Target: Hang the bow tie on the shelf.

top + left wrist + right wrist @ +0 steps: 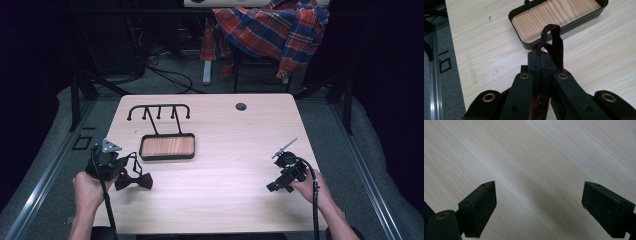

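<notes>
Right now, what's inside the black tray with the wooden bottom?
Nothing lies in the tray: its wooden bottom is bare in the high view. In the left gripper view, the bow tie's strap, pinched in the left gripper, hides a small patch.

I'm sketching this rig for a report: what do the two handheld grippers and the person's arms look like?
Both grippers are black. The left gripper carries a grey three-cornered plate on top and has brass-coloured rivets on its jaw arms; a black cable trails from it. The right gripper has flat, rectangular black pads and a thick black cable looping back along the forearm. The forearms are bare, with no sleeves in view.
</notes>
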Demonstrator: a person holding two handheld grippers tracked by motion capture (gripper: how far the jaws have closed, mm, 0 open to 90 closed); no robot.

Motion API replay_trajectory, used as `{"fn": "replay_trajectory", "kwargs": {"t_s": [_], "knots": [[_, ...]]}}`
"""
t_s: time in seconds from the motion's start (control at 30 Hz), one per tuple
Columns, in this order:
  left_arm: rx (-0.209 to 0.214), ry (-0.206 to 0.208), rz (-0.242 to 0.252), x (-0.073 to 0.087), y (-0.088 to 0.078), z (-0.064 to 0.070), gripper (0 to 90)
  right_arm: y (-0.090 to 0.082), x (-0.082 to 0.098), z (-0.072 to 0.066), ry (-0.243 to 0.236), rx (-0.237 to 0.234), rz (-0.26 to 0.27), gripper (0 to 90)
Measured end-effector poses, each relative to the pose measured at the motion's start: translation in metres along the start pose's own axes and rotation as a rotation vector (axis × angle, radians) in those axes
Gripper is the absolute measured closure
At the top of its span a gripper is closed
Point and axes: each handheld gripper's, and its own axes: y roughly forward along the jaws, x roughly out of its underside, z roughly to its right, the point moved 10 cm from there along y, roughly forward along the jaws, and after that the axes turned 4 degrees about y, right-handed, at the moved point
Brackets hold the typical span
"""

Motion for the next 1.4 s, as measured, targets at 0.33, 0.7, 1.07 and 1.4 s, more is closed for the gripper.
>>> {"fn": "replay_trajectory", "kwargs": {"t_s": [0.33,0.7,1.07,1.4], "knots": [[0.0,-0.001,0.019,-0.01,-0.004,-0.004,89.1,0.001,0.0,-0.001,0.013,-0.002,0.008,12.2],[0.003,0.026,0.028,-0.033,-0.005,-0.006,89.2,0.002,0.0,-0.001,0.014,-0.002,0.006,12.2],[-0.007,0.035,0.041,-0.053,-0.009,-0.013,89.2,0.001,0.001,0.0,0.011,-0.001,0.003,12.2],[-0.012,0.044,0.053,-0.069,-0.012,-0.021,89.2,0.002,0.001,-0.001,0.008,-0.002,-0.001,12.2]]}}
